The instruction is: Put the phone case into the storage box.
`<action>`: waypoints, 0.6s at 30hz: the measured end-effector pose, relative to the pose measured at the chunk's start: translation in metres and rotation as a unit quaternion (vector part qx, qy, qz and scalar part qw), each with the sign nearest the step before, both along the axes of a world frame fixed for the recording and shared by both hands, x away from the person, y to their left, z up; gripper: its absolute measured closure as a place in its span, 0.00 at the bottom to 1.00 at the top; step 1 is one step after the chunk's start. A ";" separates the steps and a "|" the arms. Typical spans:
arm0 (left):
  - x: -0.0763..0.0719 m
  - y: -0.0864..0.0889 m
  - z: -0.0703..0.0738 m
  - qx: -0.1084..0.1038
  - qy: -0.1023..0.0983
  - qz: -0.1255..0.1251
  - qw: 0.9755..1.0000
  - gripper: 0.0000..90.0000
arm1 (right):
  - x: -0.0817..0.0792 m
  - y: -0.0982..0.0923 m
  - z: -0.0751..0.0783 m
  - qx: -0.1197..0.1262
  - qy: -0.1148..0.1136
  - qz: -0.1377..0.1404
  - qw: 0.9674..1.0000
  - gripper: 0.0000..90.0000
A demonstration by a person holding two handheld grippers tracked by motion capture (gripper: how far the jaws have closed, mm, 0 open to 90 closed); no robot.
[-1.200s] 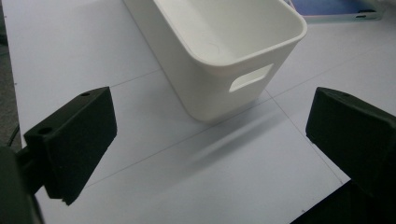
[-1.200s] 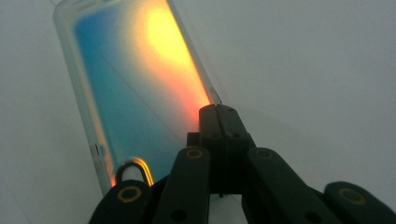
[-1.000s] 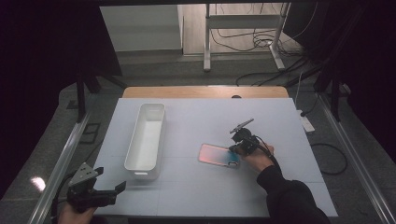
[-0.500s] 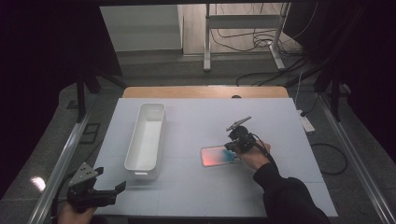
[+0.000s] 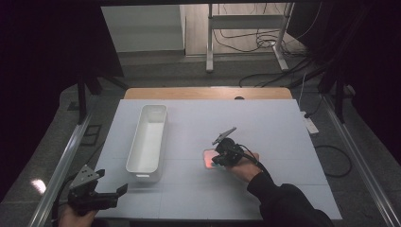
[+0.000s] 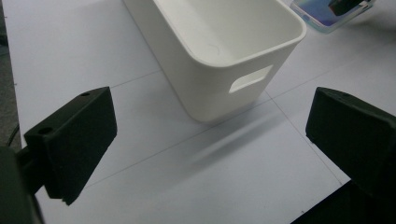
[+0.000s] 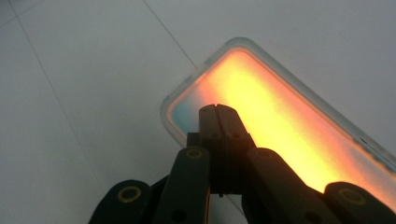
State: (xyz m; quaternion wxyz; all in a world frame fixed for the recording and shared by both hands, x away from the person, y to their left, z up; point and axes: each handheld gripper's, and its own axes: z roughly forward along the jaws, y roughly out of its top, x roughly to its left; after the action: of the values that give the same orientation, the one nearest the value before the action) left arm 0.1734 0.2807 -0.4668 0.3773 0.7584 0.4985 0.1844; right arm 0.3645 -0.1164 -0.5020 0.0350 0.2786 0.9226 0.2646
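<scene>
A flat phone-like slab (image 5: 207, 159) with a glowing orange screen lies on the white table, right of centre. My right gripper (image 5: 218, 161) is shut, its jaws pressed together with nothing between them, and their tips rest on the slab's face. In the right gripper view the closed tips (image 7: 218, 112) sit near one short end of the glowing slab (image 7: 271, 88). My left gripper (image 5: 117, 192) hovers at the table's front left corner, open and empty. The left gripper view has its wide-apart jaws (image 6: 210, 135) facing the near end of a white bin (image 6: 219, 88).
The long white bin (image 5: 133, 150) stands lengthwise left of centre and looks empty. A wooden strip (image 5: 203, 93) runs along the table's far edge. Metal rails (image 5: 61, 170) flank both sides. In the left gripper view the slab (image 6: 322, 14) lies beyond the bin.
My right gripper has slid left across the table toward the bin, and the glowing slab under its tips has moved left with it. The left gripper has stayed put.
</scene>
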 end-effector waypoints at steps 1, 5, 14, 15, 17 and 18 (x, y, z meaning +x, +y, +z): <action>0.000 0.000 0.000 0.000 0.000 0.000 1.000 0.03 | -0.001 0.002 -0.001 -0.003 0.001 0.004 1.000 0.99; 0.000 0.000 0.000 0.000 -0.001 0.000 1.000 0.03 | -0.003 0.006 -0.004 -0.015 -0.002 0.010 1.000 0.99; 0.000 0.000 0.000 0.000 -0.001 -0.001 1.000 0.03 | -0.010 -0.001 -0.001 -0.020 0.004 0.015 1.000 0.99; 0.000 0.000 0.000 0.000 -0.001 -0.001 1.000 0.03 | -0.010 -0.001 -0.001 -0.020 0.004 0.015 1.000 0.99; 0.000 0.000 0.000 0.001 -0.002 -0.001 1.000 0.03 | -0.012 -0.006 -0.001 -0.020 0.011 0.013 1.000 0.99; 0.000 0.000 0.000 0.001 -0.002 -0.001 1.000 0.03 | -0.013 -0.008 0.000 -0.020 0.014 0.012 1.000 0.99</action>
State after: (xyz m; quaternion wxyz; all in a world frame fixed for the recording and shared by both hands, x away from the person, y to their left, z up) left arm 0.1732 0.2805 -0.4666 0.3773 0.7589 0.4970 0.1862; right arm 0.3516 -0.1239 -0.5025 0.0242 0.2703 0.9315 0.2422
